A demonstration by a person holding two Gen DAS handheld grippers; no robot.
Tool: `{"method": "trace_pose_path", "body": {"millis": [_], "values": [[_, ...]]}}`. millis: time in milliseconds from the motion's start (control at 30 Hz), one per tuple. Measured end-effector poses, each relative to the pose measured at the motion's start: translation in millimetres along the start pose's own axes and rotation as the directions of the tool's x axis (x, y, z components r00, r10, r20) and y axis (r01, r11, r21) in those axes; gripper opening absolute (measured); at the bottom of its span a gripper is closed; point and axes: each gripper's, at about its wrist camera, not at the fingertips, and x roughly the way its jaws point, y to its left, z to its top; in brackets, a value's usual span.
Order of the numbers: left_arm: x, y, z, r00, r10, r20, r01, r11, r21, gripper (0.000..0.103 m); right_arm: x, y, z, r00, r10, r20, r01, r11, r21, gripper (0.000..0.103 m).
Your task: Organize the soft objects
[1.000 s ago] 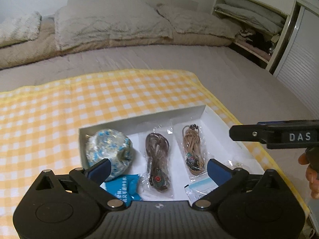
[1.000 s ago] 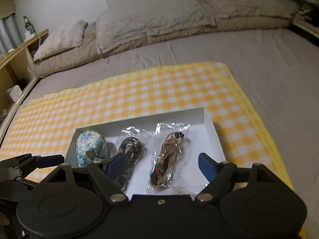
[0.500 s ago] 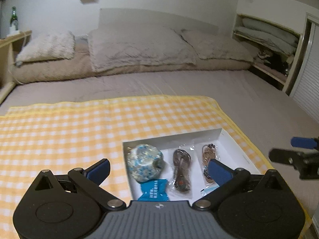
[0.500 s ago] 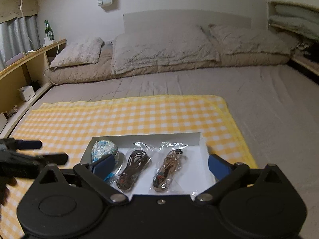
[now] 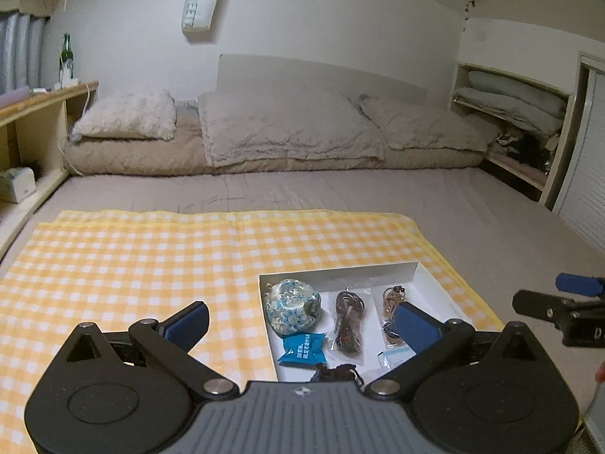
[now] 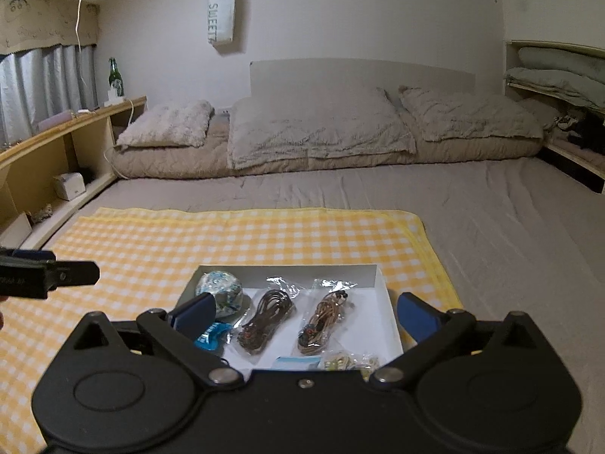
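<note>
A shallow white cardboard box [image 6: 382,283] sits on the yellow-and-white checked cloth [image 6: 159,249] spread over the grey bed [image 6: 491,204]. Inside lie a round blue floral fabric pouch [image 6: 221,291], a bagged dark brown cord [image 6: 266,314] and a bagged tan cord [image 6: 321,316]. Left tongs [image 5: 302,321] gape wide, empty. Right tongs [image 6: 302,316] have just been opening, nothing between them

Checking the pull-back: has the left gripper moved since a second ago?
Yes. The left gripper has backed up and away from the white box, which now looks smaller.
</note>
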Motion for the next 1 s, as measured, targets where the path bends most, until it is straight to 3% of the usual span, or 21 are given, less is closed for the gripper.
{"method": "trace_pose_path", "body": {"millis": [400,1000], "values": [[-46,2,-34,0.994,0.081,0.079,-0.085,0.995,0.053,0.103,-40,24,-23,0.996,-0.005,0.085,0.010,0.998,-0.067,0.103],[-72,1,-68,0.993,0.075,0.094,-0.080,0.995,0.056,0.103,-74,49,-59,0.986,-0.024,0.165,0.040,0.994,-0.098,0.103]]}}
